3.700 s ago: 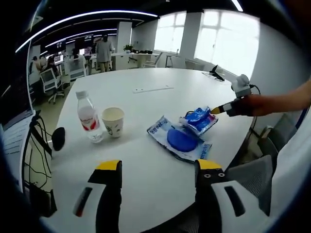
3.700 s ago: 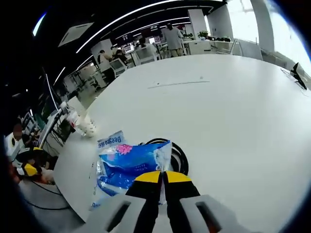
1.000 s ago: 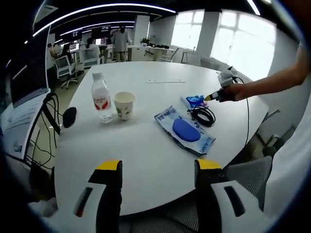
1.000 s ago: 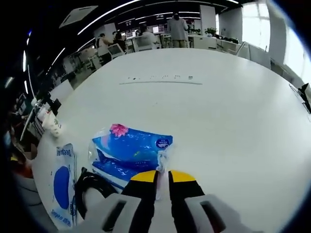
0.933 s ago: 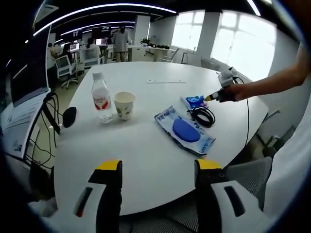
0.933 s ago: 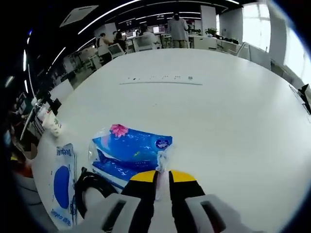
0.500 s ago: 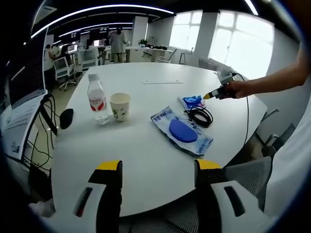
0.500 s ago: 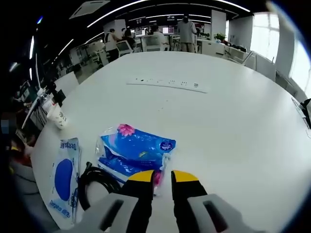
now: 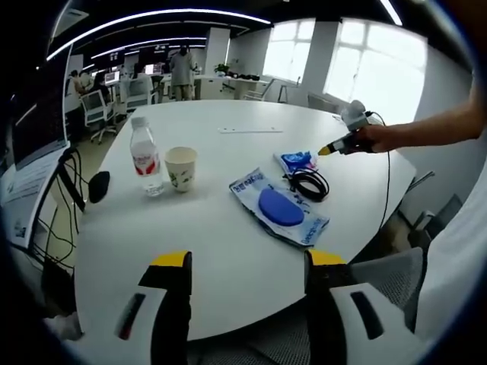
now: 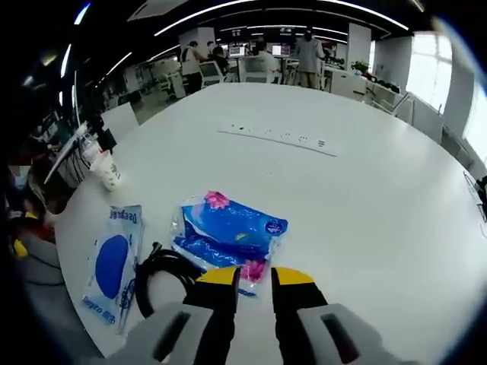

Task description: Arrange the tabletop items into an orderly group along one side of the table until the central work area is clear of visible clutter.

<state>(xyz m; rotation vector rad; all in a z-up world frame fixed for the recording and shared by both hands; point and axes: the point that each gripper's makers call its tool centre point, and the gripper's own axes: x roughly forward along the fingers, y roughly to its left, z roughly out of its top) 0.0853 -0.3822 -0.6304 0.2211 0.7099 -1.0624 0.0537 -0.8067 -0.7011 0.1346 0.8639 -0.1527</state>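
White round table with items grouped near one edge

White tabletop (image 9: 228,228) carries, from left to right in the left gripper view, a clear water bottle (image 9: 142,157) with a red label, a paper cup (image 9: 180,168) just beside it, a flat pack with a blue disc (image 9: 278,208), a coiled black cable (image 9: 307,183) and a blue tissue pack (image 9: 297,160). The left gripper (image 9: 243,268) hangs over the near edge, jaws wide apart and empty. The right gripper (image 10: 252,279), seen in its own view, has its jaws slightly parted just at the tissue pack's near corner, not clamping it; the cable lies just left of it
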